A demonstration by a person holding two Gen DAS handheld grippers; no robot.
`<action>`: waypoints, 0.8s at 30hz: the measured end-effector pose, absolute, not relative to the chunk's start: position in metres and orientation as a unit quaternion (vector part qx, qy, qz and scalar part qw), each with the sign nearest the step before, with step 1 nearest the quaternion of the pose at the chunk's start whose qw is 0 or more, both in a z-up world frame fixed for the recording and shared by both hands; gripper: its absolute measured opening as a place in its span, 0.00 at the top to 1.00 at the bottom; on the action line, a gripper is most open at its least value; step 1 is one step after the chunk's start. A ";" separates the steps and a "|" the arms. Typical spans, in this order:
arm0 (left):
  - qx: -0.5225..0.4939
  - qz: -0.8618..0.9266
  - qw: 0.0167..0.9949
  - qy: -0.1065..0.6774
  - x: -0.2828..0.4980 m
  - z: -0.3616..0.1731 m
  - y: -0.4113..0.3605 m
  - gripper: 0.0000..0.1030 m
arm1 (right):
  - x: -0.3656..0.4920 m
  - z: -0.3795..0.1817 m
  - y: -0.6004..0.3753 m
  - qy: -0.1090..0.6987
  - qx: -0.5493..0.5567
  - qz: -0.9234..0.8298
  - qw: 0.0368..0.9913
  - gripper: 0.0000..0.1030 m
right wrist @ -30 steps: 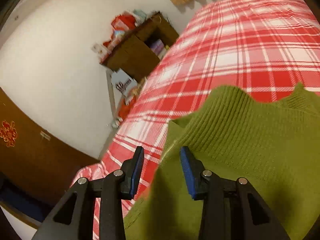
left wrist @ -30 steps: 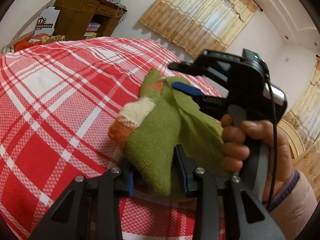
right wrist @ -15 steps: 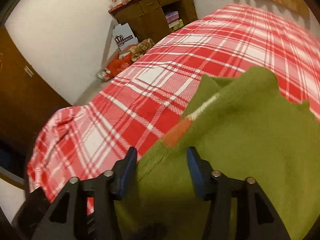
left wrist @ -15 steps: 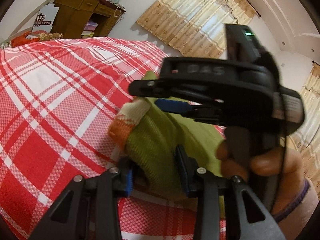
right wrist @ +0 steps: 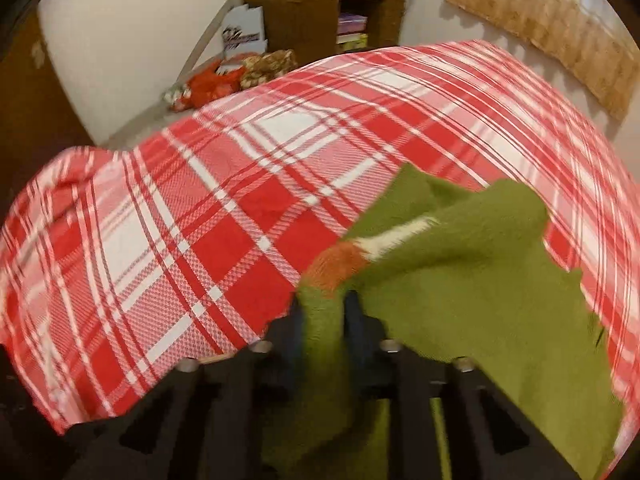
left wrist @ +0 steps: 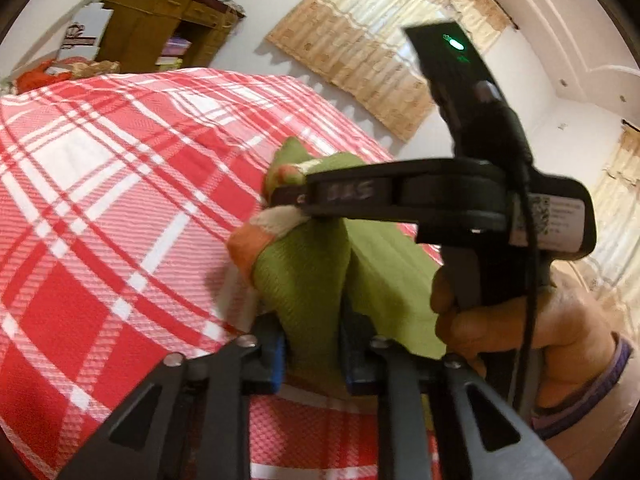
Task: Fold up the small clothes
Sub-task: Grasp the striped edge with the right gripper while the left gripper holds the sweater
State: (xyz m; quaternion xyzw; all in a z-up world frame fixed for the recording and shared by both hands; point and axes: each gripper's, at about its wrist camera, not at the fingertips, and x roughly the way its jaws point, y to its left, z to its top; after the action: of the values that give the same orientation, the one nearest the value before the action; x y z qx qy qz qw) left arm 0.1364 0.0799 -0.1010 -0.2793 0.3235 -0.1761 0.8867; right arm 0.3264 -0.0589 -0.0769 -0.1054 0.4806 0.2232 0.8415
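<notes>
Place: a bedroom in a home.
Bed (right wrist: 240, 208): fills the room's middle, under a red and white checked cover.
Cabinet (right wrist: 320, 12): brown wood, far wall, with clutter on top.
Curtains (left wrist: 360, 52): beige, patterned, far right.
Bags (right wrist: 224, 80): red heap on the floor beside the cabinet.

one green knit garment (left wrist: 304, 264) with orange and cream bands; two grippers, left gripper (left wrist: 312, 344) and right gripper (right wrist: 322, 320); one red plaid bed (left wrist: 100, 200); one brown cabinet (right wrist: 304, 4); two curtains (left wrist: 372, 60).
</notes>
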 end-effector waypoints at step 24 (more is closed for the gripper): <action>0.021 -0.295 0.907 0.301 0.093 -0.054 -0.078 0.86 | 0.191 -0.105 -0.336 0.376 0.330 0.159 0.851 0.88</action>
State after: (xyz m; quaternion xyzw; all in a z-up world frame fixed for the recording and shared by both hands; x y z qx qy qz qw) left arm 0.0926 -0.0782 -0.0535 0.0214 0.3006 -0.2946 0.9068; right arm 0.1913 -0.3355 -0.1048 0.3303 0.3764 0.1593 0.8508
